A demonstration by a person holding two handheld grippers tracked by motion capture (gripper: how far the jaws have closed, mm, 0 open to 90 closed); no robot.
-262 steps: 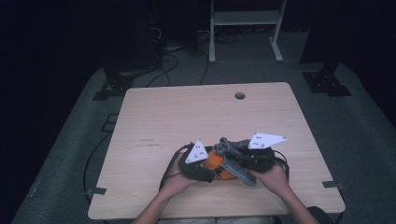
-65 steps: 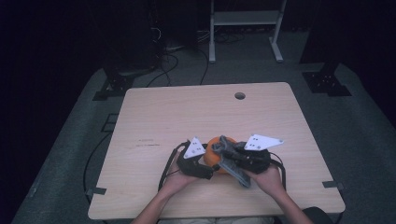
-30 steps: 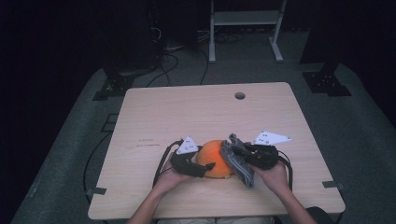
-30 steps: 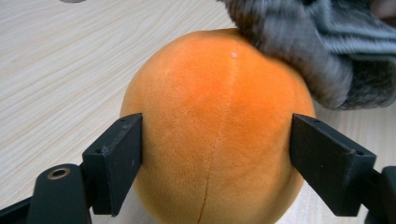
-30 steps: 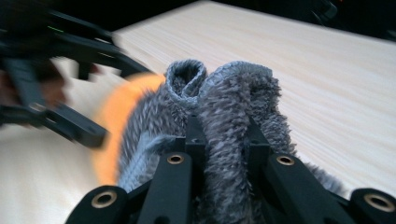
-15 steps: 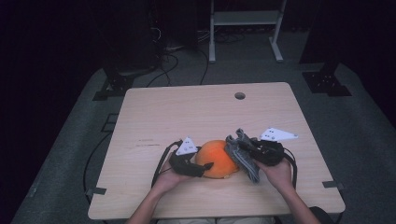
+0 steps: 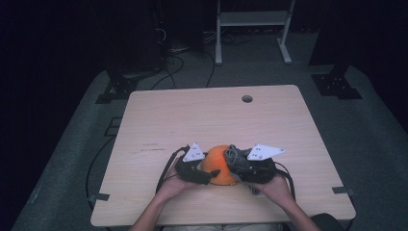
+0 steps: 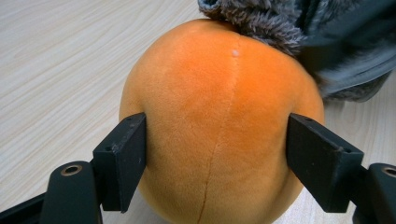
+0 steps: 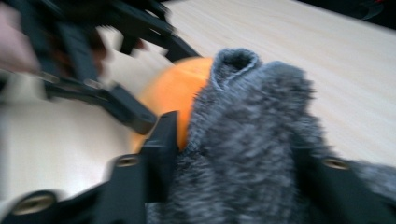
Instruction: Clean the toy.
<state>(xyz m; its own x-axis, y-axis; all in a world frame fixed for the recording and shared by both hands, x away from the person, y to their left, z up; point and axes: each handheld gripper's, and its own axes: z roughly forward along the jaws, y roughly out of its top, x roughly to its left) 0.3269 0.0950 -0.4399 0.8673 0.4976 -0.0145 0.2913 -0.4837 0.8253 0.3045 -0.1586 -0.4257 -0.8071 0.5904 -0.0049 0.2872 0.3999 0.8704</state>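
**Sock half on, grip half off**

While the left gripper (image 8: 217, 140) has its two black fingers (image 8: 122, 161) pressed against the sides of the orange plush ball (image 8: 219, 121), we hold that ball steady on the table (image 7: 192, 120). The grey fuzzy sock (image 9: 252, 140) is what we worry about. It lies between the right gripper's (image 9: 233, 154) fingers, which have just been opening, and the blur keeps us from telling whether the pads grip the fabric or merely flank it.

The sock's open cuff sits against the far top of the ball, beyond the left fingers, draped over the right-hand shoulder of the plush. If the right fingers have let go, we judge the cuff could slump off the curve and the mouth could close up. The ball is soft and round, too — pushing the sock across it could roll it out from between the left fingers, which grip its sides only. Fuzzy fabric may also snag on a finger edge and drag away with it.

The table is pale wood grain with a round cable hole (image 7: 247, 98) near its far edge, well beyond both grippers. Around it we see grey carpet (image 7: 370, 134), dark stands, loose cables and a white frame (image 7: 252, 19) at the back of a dim room.
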